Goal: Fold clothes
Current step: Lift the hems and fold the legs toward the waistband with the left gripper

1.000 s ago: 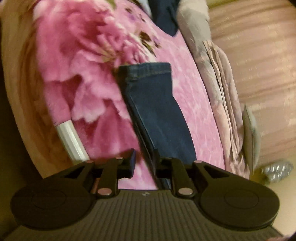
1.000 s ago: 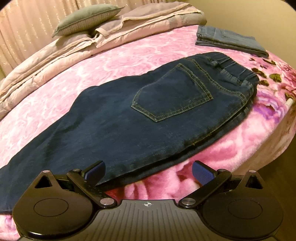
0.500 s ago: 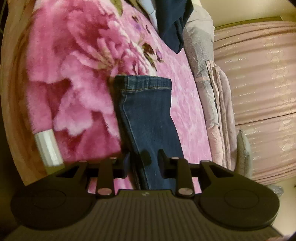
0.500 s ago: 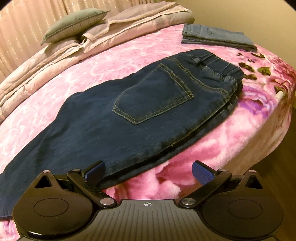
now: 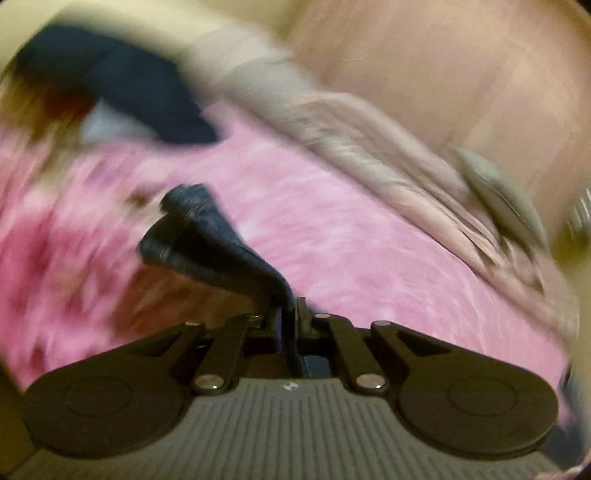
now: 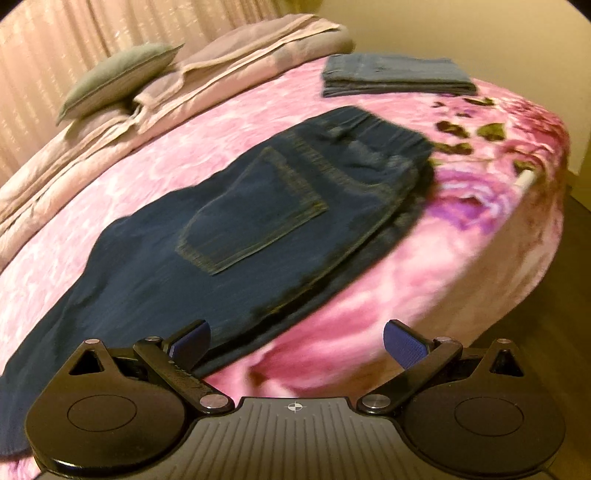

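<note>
The left gripper (image 5: 290, 314) is seen with its two black jaws drawn together and clamped on a bunched fold of dark denim, the leg end of the jeans (image 5: 207, 243). From the jaws the cloth is carried toward 11 o'clock as a twisted, rope-like roll with a rounded, stitched hem at its far tip. The left wrist view is heavily blurred, so fine texture cannot be read there. Beneath the roll, a plush pink floral blanket (image 5: 332, 229) is spread. Farther out, at 10 o'clock, a dark blue mass (image 5: 147, 96) is visible; its form cannot be told.

The right gripper (image 6: 295, 341) is held with its jaws wide apart and nothing between them; ribbed blue pads (image 6: 404, 345) are fitted on the black fingers. The left pad sits just beside the near edge of the jeans (image 6: 236, 236). The jeans are laid flat on the blanket (image 6: 461, 236), running from 8 o'clock up to 1 o'clock. A five-sided back pocket (image 6: 255, 214) with tan stitching faces up at mid-frame, and the gathered waistband lies at the far end. Beyond the waistband, at 1 o'clock and apart from it, a rectangular stack of lighter folded denim (image 6: 395, 75) rests. At 11 o'clock, a flat grey-green pillow (image 6: 118, 79) lies on a folded, quilted beige comforter (image 6: 236, 55). Behind it, a pleated pink curtain (image 6: 92, 29) hangs.
</note>
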A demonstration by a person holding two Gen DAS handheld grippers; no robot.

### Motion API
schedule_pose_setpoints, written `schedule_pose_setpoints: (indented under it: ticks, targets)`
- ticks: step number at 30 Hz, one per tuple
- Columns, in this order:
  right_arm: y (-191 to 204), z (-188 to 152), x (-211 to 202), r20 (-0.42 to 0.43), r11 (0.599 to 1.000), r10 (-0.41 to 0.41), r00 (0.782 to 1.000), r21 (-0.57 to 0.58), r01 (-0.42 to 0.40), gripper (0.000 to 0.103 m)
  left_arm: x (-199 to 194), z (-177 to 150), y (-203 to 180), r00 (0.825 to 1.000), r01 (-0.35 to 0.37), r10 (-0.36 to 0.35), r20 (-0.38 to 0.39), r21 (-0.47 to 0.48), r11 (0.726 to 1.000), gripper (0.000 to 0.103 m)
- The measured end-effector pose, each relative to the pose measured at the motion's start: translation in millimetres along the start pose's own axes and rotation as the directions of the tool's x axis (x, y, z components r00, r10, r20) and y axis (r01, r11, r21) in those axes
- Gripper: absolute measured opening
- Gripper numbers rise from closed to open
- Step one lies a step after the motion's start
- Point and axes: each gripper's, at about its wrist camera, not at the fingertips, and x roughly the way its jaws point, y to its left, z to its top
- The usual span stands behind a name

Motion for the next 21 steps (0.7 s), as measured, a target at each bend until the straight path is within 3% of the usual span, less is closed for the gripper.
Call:
schedule_pose_setpoints:
  ticks: [2, 5, 7, 9, 10, 12, 13, 16, 18, 21]
  targets:
    - [-8, 4, -3, 0.014, 1.0, -0.004, 1.0, 0.016, 0.004, 0.102, -7, 1, -50, 0.998, 0.055, -0.061, 0.03, 0.173, 0.983, 0.003]
    - [-14, 10, -8, 0.033, 1.0, -0.001, 0.999, 0.031, 0.0, 0.102, -16, -24, -125, 0.983, 0.164, -0.182, 0.009, 0.396, 0.904, 0.004]
    - [-17, 12, -10, 0.044, 0.999, 0.004, 0.999, 0.042, -0.006, 0.102, -14, -52, -171, 0.968, 0.238, -0.245, -0.056, 0.522, 0.819, 0.006]
    - [-18, 14, -11, 0.052, 0.998, 0.009, 0.999, 0.054, -0.012, 0.102, 2, -95, -210, 0.945, 0.326, -0.267, -0.19, 0.616, 0.717, 0.021]
    - [-18, 15, -11, 0.053, 0.998, 0.013, 0.999, 0.059, -0.016, 0.102, 10, -117, -229, 0.928, 0.372, -0.269, -0.256, 0.653, 0.66, 0.021]
    - [-18, 17, -11, 0.051, 0.997, 0.023, 0.998, 0.066, -0.026, 0.102, 27, -160, -248, 0.908, 0.412, -0.199, -0.369, 0.697, 0.588, 0.021]
    - [-17, 17, -12, 0.049, 0.997, 0.031, 0.998, 0.066, -0.034, 0.102, 28, -166, -248, 0.904, 0.418, -0.19, -0.384, 0.692, 0.589, 0.021]
    - [-15, 19, -15, 0.058, 0.996, 0.066, 0.996, 0.062, -0.07, 0.102, 17, -163, -237, 0.901, 0.421, -0.211, -0.379, 0.648, 0.635, 0.021]
    - [-12, 20, -15, 0.064, 0.992, 0.106, 0.992, 0.061, -0.109, 0.102, 9, -144, -220, 0.888, 0.446, -0.26, -0.379, 0.574, 0.687, 0.021]
    - [-2, 24, -6, 0.027, 0.953, 0.278, 0.96, 0.12, -0.279, 0.102, 0, -115, -193, 0.893, 0.433, -0.283, -0.35, 0.497, 0.752, 0.021]
